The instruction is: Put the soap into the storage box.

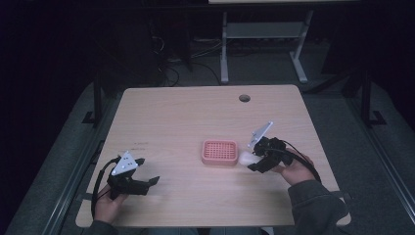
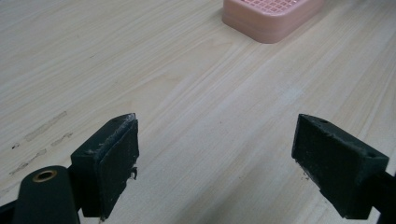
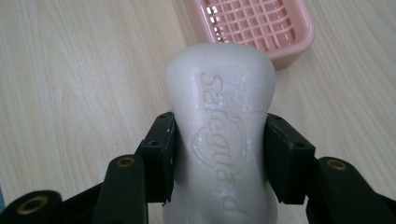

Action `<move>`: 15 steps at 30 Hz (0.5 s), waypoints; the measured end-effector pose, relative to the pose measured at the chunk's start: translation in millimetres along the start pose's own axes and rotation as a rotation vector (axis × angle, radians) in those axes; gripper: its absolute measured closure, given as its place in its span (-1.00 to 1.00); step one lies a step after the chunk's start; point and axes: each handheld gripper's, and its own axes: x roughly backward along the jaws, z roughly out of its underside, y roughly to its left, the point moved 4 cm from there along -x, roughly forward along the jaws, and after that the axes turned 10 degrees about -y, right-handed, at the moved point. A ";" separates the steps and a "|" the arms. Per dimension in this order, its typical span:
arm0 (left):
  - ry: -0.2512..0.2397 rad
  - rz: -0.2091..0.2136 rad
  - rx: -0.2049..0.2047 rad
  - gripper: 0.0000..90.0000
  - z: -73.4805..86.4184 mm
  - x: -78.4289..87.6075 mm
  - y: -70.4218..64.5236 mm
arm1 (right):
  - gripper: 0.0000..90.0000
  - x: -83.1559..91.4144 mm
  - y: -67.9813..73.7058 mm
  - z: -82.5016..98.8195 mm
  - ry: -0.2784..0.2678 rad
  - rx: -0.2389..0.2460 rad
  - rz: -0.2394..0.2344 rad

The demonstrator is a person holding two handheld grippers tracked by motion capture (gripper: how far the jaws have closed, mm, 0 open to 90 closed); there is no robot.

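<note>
A white bar of soap sits clamped between the two black jaws of the right gripper. The pads press on its two long edges, roughly at the middle of its length, so the jaws stand only as far apart as the bar is wide. The bar's long axis runs straight along the jaws: one rounded end sticks out well beyond the fingertips, the other end reaches back between the jaw arms toward the gripper body. Its broad face, with raised lettering running lengthwise, is turned up to the right gripper view. The protruding end points at a pink soap dish with a grid floor, which lies on the table just past that end.

In the high view the soap shows as a pale lump at the tip of the right gripper, just beside the right-hand short side of the soap dish; whether it touches the dish cannot be told. There the bar points across the table toward the dish, to the left in that view. The person's right hand holds the gripper from behind.

The left gripper is wide open, with bare wooden table between its pads and nothing in its hold. The soap dish lies well ahead of its fingertips. In the high view the left gripper is near the table's front left part, well apart from the dish, in the left hand.
</note>
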 end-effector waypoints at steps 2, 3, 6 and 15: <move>0.002 0.000 -0.001 -0.68 0.0 0.2 0.2 | 0.09 -0.7 -0.4 -2.9 0.003 0.005 0.000; 0.002 0.000 0.001 -0.68 0.0 0.1 0.2 | 0.08 -1.0 -0.8 -4.4 0.005 0.009 0.000; -0.002 -0.001 0.003 -0.68 0.0 0.1 0.4 | 0.08 -2.4 -2.5 -8.4 0.004 0.016 -0.001; -0.001 0.000 0.004 -0.68 0.1 0.3 0.5 | 0.08 -6.8 -5.5 -17.5 -0.010 0.022 -0.012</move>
